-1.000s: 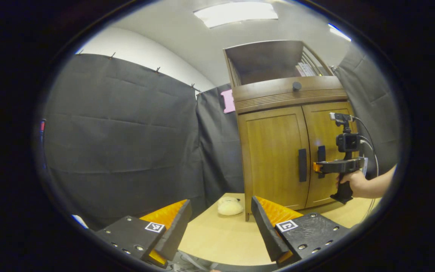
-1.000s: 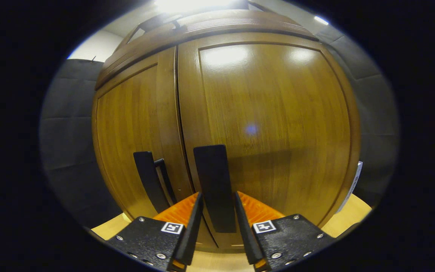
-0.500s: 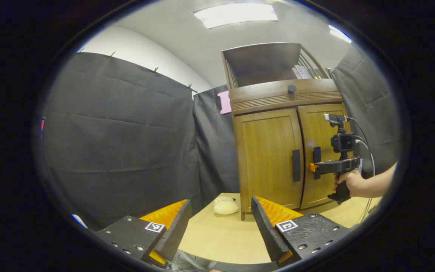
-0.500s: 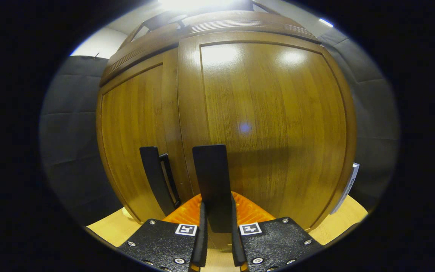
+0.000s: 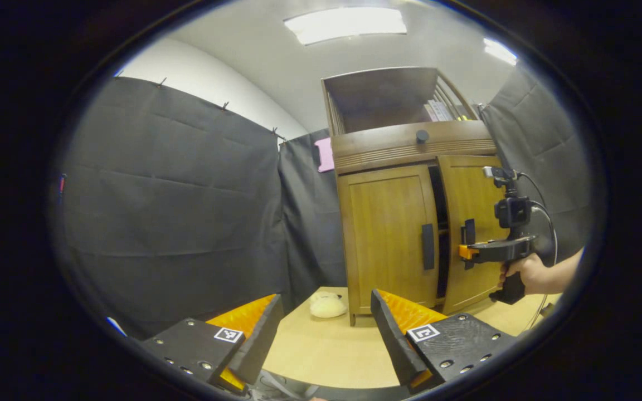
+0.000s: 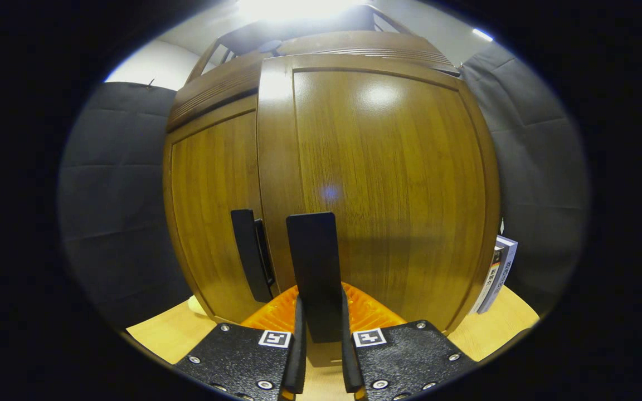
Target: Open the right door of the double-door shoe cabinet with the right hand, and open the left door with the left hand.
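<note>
Cabinet (image 5: 404,167): wooden, double-door, standing at the far end of the table (image 5: 326,351), right of centre in the left gripper view; an open shelf on top with books leaning at its right end.
Right door (image 6: 388,189): swung partly out, a dark gap showing between it and the left door in the left gripper view; in the right gripper view its edge stands forward of the left door.
Right handle (image 6: 314,273): dark upright bar near the door's inner edge, its lower part between the right gripper's fingers.
Right gripper (image 6: 321,340): fingers closed on the right handle, one pressing each side; in the left gripper view (image 5: 464,252) it reaches level from the right to the door, held by a hand (image 5: 521,273) at the grip, with a camera and cables on top.
Left door (image 5: 388,239): flush with the cabinet front.
Left handle (image 5: 428,247): dark upright bar by the inner edge, nothing touching it.
Left gripper (image 5: 326,328): fingers wide apart, gripping nothing, low over the near end of the table, well apart from the cabinet.
Knob (image 5: 422,136): dark, round, centred on the ribbed band above the doors.
Plush (image 5: 326,305): pale soft lump on the table, just left of the cabinet's near left foot.
Booklet (image 6: 496,273): upright at the cabinet's right side, in the right gripper view.
</note>
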Available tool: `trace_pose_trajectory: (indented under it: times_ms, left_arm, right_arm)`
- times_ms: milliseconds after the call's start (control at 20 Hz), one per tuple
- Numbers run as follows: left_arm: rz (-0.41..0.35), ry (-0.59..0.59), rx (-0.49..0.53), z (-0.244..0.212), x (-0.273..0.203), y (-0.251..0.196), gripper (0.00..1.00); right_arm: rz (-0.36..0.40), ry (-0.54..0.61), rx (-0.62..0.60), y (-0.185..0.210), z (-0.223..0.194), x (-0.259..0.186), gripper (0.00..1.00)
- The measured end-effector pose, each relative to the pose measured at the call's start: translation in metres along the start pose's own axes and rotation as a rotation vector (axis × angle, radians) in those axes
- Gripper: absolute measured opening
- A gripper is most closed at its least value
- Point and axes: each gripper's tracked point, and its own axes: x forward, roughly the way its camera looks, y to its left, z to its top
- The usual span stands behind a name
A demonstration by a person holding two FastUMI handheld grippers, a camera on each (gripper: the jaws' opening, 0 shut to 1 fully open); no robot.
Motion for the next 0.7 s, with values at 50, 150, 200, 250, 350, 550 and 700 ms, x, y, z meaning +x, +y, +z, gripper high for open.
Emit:
trace_pose_trajectory:
  times_ms: [50,150,200,250,350,550,700]
  left_arm:
    - [-0.008,-0.003,0.001,0.0,0.001,-0.001,0.96]
    - [-0.025,-0.005,0.0,0.0,0.002,-0.002,0.96]
    - [-0.034,-0.005,-0.001,0.0,0.002,-0.003,0.96]
    - [-0.043,-0.007,-0.003,0.002,0.003,-0.003,0.96]
    - [-0.061,-0.016,0.001,0.004,0.003,-0.005,0.96]
    - [-0.096,-0.033,0.003,0.004,0.006,-0.009,0.96]
    - [-0.118,-0.042,0.009,0.005,0.007,-0.011,0.96]
  right_arm:
    - [0.005,0.001,0.0,-0.001,0.001,-0.004,0.27]
    - [0.01,0.001,-0.004,-0.003,0.002,-0.014,0.25]
    - [0.011,0.0,-0.003,-0.004,0.003,-0.018,0.25]
    - [0.013,0.0,-0.004,-0.005,0.001,-0.023,0.27]
    - [0.014,0.003,0.001,-0.007,0.005,-0.031,0.25]
    - [0.015,0.002,0.001,-0.013,0.004,-0.047,0.26]
    - [0.01,0.004,0.009,-0.02,0.004,-0.058,0.28]
